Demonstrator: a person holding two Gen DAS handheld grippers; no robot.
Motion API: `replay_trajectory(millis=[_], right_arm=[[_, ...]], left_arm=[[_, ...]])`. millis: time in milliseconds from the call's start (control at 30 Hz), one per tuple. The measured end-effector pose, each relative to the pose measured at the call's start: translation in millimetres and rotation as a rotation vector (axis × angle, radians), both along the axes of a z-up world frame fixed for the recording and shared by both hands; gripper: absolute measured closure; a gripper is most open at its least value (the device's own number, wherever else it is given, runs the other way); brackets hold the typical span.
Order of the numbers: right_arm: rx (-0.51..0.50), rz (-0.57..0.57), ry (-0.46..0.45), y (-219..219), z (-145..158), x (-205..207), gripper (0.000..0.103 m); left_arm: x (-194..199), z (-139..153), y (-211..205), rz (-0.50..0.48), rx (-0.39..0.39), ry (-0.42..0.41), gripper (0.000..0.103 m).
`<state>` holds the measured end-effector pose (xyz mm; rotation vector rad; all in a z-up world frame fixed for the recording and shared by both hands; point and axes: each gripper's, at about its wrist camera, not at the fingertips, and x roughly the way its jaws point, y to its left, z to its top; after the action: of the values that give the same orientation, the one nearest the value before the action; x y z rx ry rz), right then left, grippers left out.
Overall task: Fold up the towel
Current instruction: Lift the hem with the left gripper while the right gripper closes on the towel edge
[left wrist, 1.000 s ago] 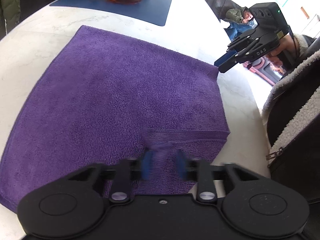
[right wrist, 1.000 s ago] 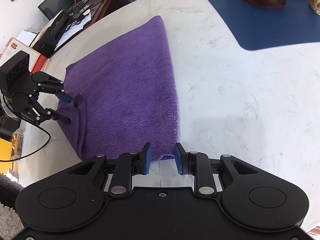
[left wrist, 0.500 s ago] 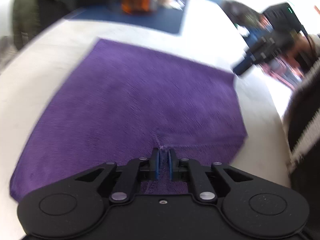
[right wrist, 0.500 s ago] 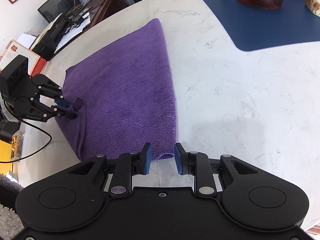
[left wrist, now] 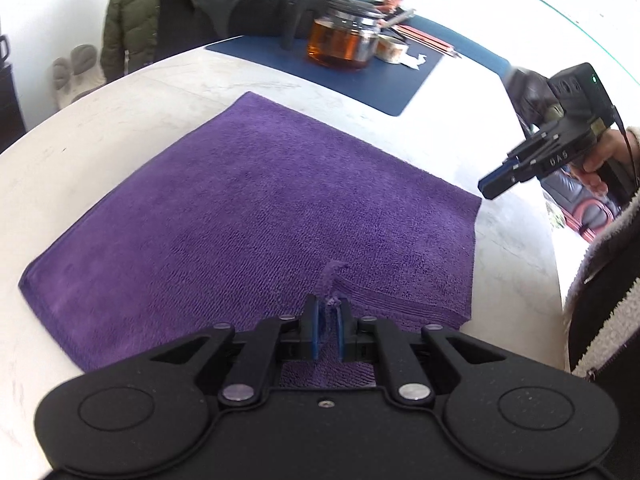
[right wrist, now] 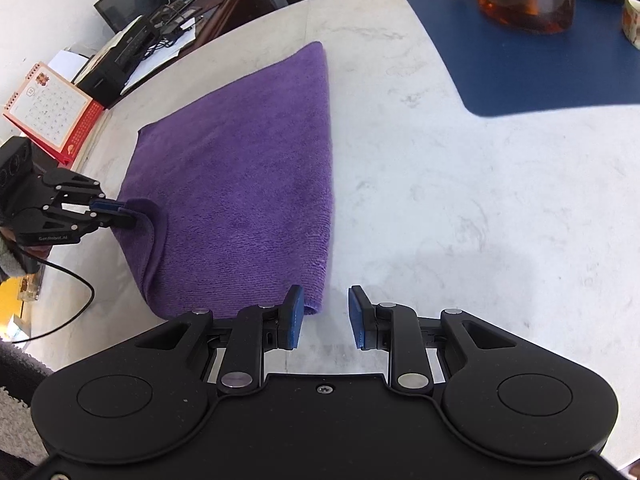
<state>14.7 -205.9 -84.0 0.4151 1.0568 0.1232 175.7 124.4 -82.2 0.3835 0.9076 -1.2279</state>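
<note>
The towel (left wrist: 256, 216) lies flat on the surface (right wrist: 440, 184). Left tongs (left wrist: 328, 322) pinch its near edge; right tongs (right wrist: 322, 316) hover agape, empty, beside the other corner. Next, probably, grip there.

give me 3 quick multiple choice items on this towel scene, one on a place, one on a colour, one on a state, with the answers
1. Where does the glass teapot stand?
A. on the towel
B. on the blue mat
C. on the bare marble table

2. What colour is the towel?
A. purple
B. green
C. white

3. How is the left gripper now?
A. wide open above the table
B. shut on a pinch of towel
C. out of view

Answers:
1 B: the blue mat lies under the pot, beyond the towel.
2 A: both views show purple cloth on the table.
3 B: cloth bunches between its closed fingers, while the right gripper is open at the near corner.
</note>
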Motion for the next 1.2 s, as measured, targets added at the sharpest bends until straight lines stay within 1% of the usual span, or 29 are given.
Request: replay_trajectory(millis=[233,333,467,567,633,800,900,933,967,1000,1033,1067,1100,1200], right_arm=[[0.023,-0.017,0.013,6,-12,4,0.079],[0.045,-0.032,0.000,8,-9,4,0.079],[0.075,-0.059,-0.023,7,-1,0,0.067],[0.097,-0.081,-0.018,6,-1,-1,0.065],[0.079,-0.085,0.001,7,-5,3,0.065],[0.065,-0.061,0.007,13,-8,6,0.065],[0.056,-0.046,0.010,16,-10,8,0.067],[0.053,-0.041,0.011,17,-11,9,0.069],[0.050,-0.036,0.013,18,-12,9,0.074],[0.047,-0.031,0.014,20,-12,10,0.076],[0.044,-0.027,0.015,21,-13,10,0.080],[0.042,-0.022,0.016,22,-14,11,0.088],[0.039,-0.017,0.017,23,-15,12,0.092],[0.030,-0.002,0.021,26,-17,14,0.097]], left_arm=[[2,5,7,0.035,-0.004,-0.010,0.095],[2,6,10,0.036,-0.008,-0.010,0.095],[2,5,13,0.028,-0.015,-0.002,0.095],[2,4,14,0.024,-0.022,0.005,0.095],[2,3,15,0.023,-0.026,0.007,0.095],[2,4,17,0.015,-0.032,0.009,0.095],[3,4,17,0.015,-0.038,0.008,0.095],[3,4,17,0.014,-0.039,0.008,0.095],[3,3,16,0.013,-0.041,0.008,0.095],[3,3,15,0.012,-0.043,0.008,0.095],[3,3,15,0.012,-0.044,0.009,0.095],[3,2,14,0.012,-0.046,0.011,0.095],[2,2,14,0.014,-0.048,0.013,0.095],[2,1,16,0.024,-0.057,0.017,0.095]])
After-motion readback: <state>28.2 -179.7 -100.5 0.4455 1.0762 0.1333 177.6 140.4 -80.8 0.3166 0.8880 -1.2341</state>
